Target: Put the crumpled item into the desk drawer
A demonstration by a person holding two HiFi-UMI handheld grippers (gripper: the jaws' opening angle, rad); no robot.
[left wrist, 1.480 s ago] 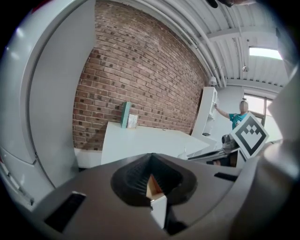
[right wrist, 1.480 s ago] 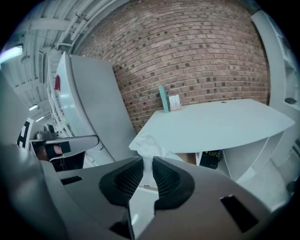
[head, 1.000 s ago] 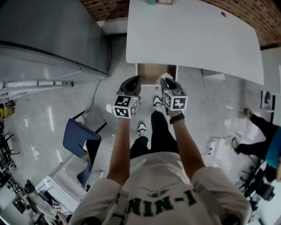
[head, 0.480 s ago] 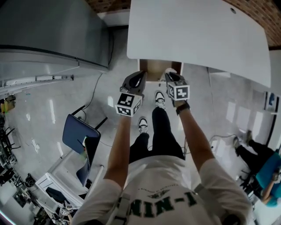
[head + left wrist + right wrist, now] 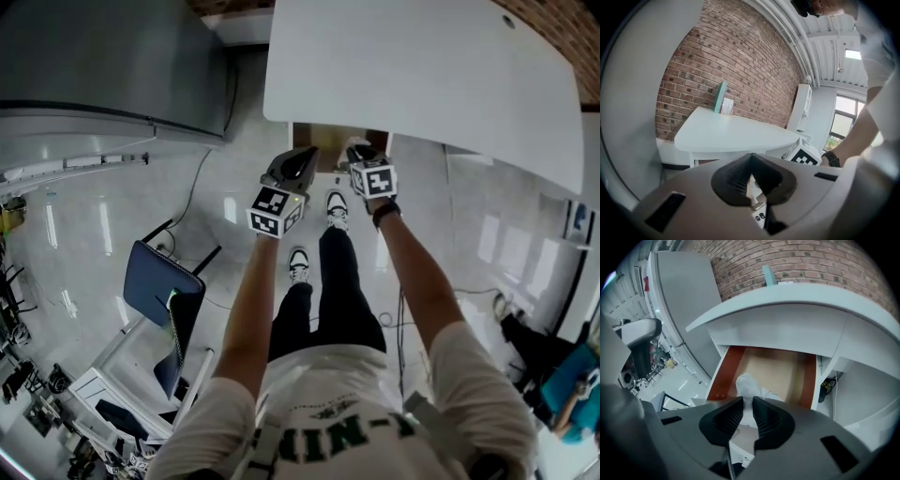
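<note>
Right gripper (image 5: 747,405): fingers (image 5: 766,417) clenched on the crumpled item (image 5: 749,384), a white wad that protrudes beyond the fingertips. The gripper points steeply down at the open drawer (image 5: 723,371), and the wad hangs over the front part of the brown drawer floor. Contact with that floor cannot be determined.

Drawer: pulled out from under the white tabletop (image 5: 797,298). It has reddish-brown side walls and a lighter bottom, and nothing else is seen inside it. In the head view the drawer (image 5: 326,141) shows just below the near edge of the tabletop (image 5: 422,66), with the right gripper (image 5: 354,148) at its right front corner.

Left gripper (image 5: 751,158): fingertips closed together, grasping nothing. In the head view the left gripper (image 5: 300,159) is beside the drawer's left front corner, apart from the right gripper.

Surroundings: a teal upright object (image 5: 721,97) stands on the tabletop against the brick wall (image 5: 740,61). A blue chair (image 5: 159,295) stands on the floor at the person's left, well apart from the drawer
</note>
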